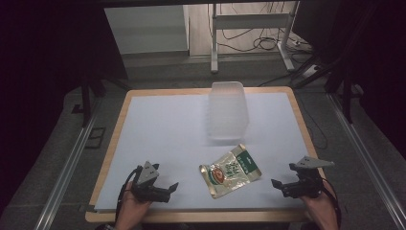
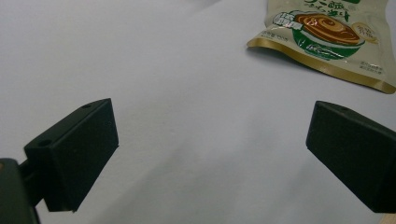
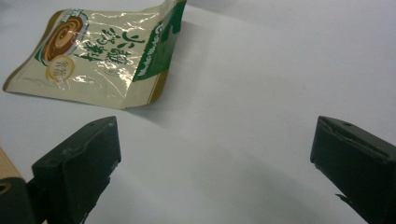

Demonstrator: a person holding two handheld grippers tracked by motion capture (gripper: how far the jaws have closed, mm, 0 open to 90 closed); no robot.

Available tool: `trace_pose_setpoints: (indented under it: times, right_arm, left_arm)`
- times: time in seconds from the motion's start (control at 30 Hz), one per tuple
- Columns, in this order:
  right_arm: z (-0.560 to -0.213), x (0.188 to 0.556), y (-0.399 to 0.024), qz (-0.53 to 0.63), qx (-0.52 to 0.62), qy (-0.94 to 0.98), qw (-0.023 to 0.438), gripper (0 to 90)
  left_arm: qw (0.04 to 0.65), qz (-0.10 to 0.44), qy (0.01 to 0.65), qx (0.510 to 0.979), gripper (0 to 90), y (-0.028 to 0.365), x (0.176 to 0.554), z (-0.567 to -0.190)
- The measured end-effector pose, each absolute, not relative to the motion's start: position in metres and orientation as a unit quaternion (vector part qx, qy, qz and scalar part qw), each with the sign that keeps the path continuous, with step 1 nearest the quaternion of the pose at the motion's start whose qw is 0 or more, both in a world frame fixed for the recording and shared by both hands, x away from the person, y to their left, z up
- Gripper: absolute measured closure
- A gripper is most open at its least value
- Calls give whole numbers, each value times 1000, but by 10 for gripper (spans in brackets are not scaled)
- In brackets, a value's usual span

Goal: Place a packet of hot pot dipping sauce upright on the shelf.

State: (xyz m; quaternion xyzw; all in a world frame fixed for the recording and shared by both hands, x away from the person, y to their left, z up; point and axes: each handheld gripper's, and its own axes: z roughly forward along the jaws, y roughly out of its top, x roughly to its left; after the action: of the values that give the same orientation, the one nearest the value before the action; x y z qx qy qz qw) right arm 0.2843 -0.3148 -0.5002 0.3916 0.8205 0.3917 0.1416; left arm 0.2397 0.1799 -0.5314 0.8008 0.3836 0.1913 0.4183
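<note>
Cream-and-green snack pouch [image 1: 231,172] with gold edge, noodle-bowl picture, lies flat on white sheet, sealed, slightly crinkled, one corner lifted. Sits between my two sets of fingers, ahead of both, untouched.

**Cream, green and gold against white and black**

The pouch [image 1: 230,172] is showing a cream face edged in gold, with a green band along one end, green lettering, and a printed green-and-white bowl holding a brown swirl. A small round gold seal is sitting beside that bowl. The counter [image 1: 163,134] is wearing a plain white sheet, with a light wood rim showing around it. The container [image 1: 228,110] is looking frosted and see-through, with no colour of its own. The left gripper [image 1: 173,189] and right gripper [image 1: 276,184] are both showing matte black jaws under grey plates.
</note>
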Motion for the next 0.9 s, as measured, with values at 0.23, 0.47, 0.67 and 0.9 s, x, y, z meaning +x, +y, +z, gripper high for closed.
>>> trace_pose_setpoints:
  times: [0.23, 0.47, 0.67, 0.9]
  right_arm:
    - [-498, 287, -309, 395, 383, 824, 135, 20]
    - [-497, 289, -303, 401, 376, 825, 134, 20]
    - [-497, 292, -296, 412, 382, 818, 120, 12]
    - [-499, 296, -288, 403, 371, 828, 123, 12]
  left_arm:
    - [418, 189, 384, 801, 22, 180, 240, -532]
    - [416, 189, 383, 803, 22, 179, 240, -532]
    - [416, 188, 382, 803, 22, 179, 240, -532]
    - [416, 188, 382, 804, 22, 178, 240, -532]
